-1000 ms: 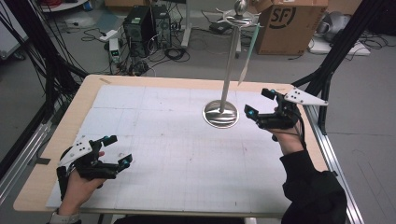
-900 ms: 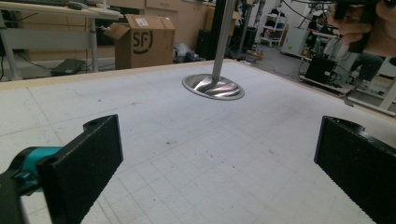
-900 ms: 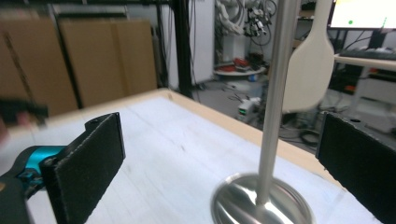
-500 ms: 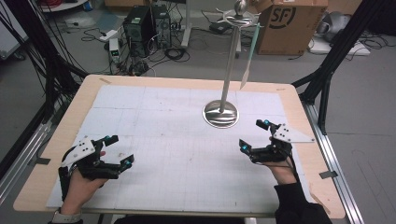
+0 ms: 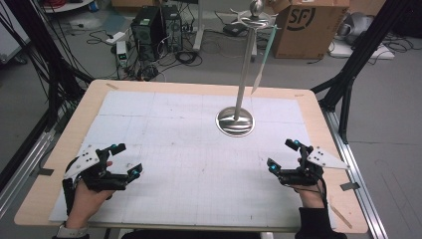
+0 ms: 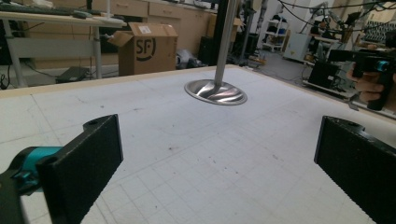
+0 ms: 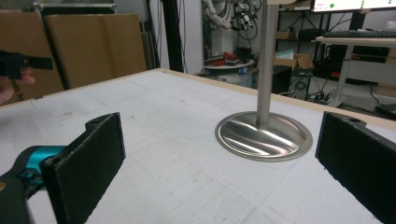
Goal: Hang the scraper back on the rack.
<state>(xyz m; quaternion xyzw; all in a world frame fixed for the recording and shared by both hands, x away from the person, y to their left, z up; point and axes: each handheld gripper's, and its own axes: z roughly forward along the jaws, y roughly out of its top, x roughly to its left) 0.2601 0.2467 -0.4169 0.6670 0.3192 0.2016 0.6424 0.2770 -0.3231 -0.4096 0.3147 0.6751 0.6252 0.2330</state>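
A tall metal stand with a round shiny base [image 5: 235, 122] rises from the white gridded mat [image 5: 189, 149]; a pale knife-like utensil [image 5: 263, 59] hangs from its top hooks. My left gripper [image 5: 124, 160] rests open near the table's front left corner, empty. My right gripper [image 5: 282, 155] is open at the front right, empty, in front of the base. The base appears in the left gripper view [image 6: 215, 91] and in the right gripper view [image 7: 264, 135], beyond the wide-apart black jaws. The other hand with its gripper [image 6: 373, 74] shows far right in the left gripper view.
The table's wooden edge [image 5: 199, 85] frames the mat. On the floor behind stand a cardboard box [image 5: 308, 25], a computer tower [image 5: 149, 25] and cables. Black frame struts [image 5: 353, 69] rise at the right, metal rails along both sides.
My right gripper has moved back from beside the stand's base toward the table's front right and come down low. The left gripper has barely moved.
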